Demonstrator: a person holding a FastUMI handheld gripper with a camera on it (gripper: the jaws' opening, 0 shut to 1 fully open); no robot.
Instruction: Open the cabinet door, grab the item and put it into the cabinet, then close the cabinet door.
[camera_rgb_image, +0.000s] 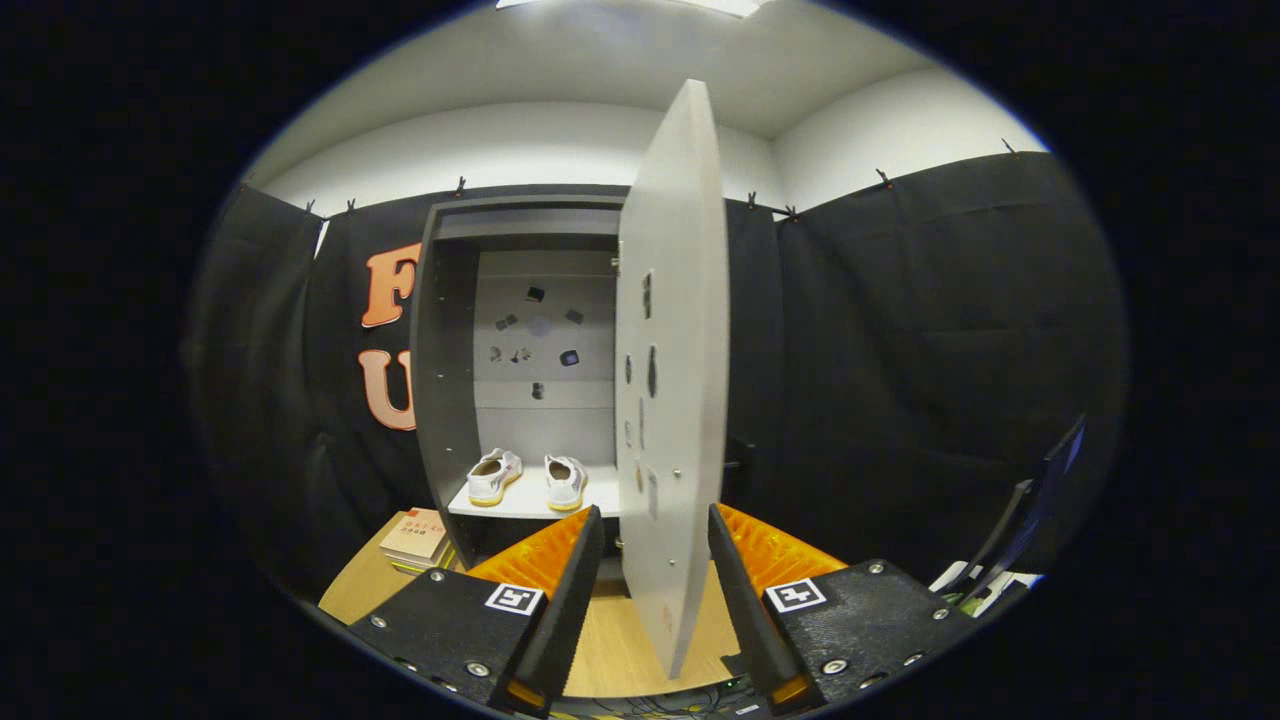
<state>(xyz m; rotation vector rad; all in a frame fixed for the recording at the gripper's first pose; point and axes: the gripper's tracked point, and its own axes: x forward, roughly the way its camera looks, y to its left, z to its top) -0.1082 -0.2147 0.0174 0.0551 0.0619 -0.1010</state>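
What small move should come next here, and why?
Probably draw the gripper back off the cabinet door and turn toward the stack of books lying beside the cabinet. The door stands swung open between the spread fingers, neither clearly pressing it. A pair of white shoes already sits on the shelf; which item is meant is uncertain.

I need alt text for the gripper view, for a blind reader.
The open hand-held gripper straddles the edge of the swung-open cabinet door, fingers not pressing it. Beyond, white shoes sit on the cabinet shelf; books lie beside it.
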